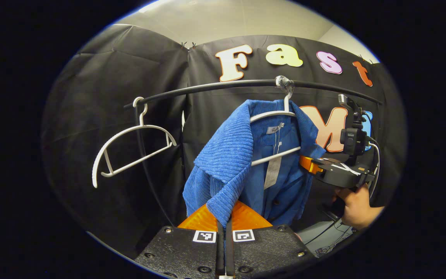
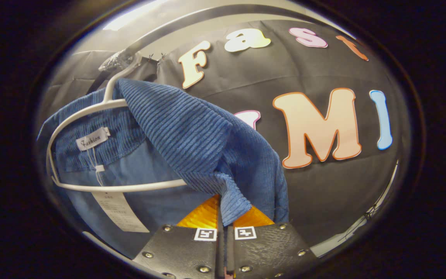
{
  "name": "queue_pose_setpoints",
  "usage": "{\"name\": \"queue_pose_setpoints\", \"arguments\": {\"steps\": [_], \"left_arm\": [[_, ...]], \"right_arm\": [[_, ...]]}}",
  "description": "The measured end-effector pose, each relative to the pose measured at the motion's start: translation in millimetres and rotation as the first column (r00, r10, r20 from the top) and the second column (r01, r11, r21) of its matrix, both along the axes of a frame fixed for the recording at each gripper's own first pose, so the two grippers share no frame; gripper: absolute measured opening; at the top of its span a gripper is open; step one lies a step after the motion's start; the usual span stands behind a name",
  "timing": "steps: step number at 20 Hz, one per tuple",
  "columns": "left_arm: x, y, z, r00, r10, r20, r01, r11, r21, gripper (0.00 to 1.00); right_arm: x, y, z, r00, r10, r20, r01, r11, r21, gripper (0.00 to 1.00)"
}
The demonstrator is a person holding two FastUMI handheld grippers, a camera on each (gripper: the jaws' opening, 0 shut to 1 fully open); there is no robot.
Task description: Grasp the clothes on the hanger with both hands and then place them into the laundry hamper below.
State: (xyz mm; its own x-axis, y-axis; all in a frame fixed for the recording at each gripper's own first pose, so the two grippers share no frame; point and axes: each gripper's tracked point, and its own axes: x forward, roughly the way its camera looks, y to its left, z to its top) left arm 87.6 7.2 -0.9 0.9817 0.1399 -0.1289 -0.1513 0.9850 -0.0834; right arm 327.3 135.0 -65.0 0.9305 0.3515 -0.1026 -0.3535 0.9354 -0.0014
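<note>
Your blue corduroy shirt hangs on the white hanger under the rail. Left claw and right claw each clamp a shoulder fold; lift both together, clearing the hanger's ends.

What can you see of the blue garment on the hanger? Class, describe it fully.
The blue garment is ribbed, corduroy-like cloth with a collar and a neck label. It hangs on a white hanger hooked on the black rail. The left gripper pinches one front edge, pulled off the hanger's shoulder; the right gripper pinches the other.
</note>
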Motion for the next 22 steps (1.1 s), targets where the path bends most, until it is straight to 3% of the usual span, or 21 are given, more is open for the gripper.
{"name": "queue_pose_setpoints", "arguments": {"steps": [4,5,8,13,17,22], "left_arm": [[-7,8,9,1.000,-0.008,0.023,0.007,1.000,0.019,0.01],[-9,9,12,1.000,-0.007,0.026,0.007,1.000,0.017,0.03],[-16,22,22,0.999,0.009,0.035,-0.011,0.999,0.032,0.01],[-27,47,42,0.999,0.039,0.037,-0.040,0.999,0.037,0.01],[-24,69,61,0.994,0.067,0.085,-0.075,0.992,0.101,0.00],[-1,74,57,0.992,0.086,0.092,-0.094,0.992,0.084,0.03]], "right_arm": [[-13,-25,20,0.998,-0.024,0.062,0.027,0.999,-0.043,0.03],[-14,-31,27,0.996,-0.038,0.076,0.042,0.998,-0.047,0.07],[-11,-50,50,0.988,-0.088,0.125,0.094,0.995,-0.045,0.02],[15,-61,83,0.962,-0.138,0.237,0.165,0.981,-0.100,0.03],[29,-64,88,0.944,-0.182,0.274,0.208,0.976,-0.068,0.02],[56,-65,102,0.915,-0.232,0.331,0.247,0.969,-0.004,0.02]]}}
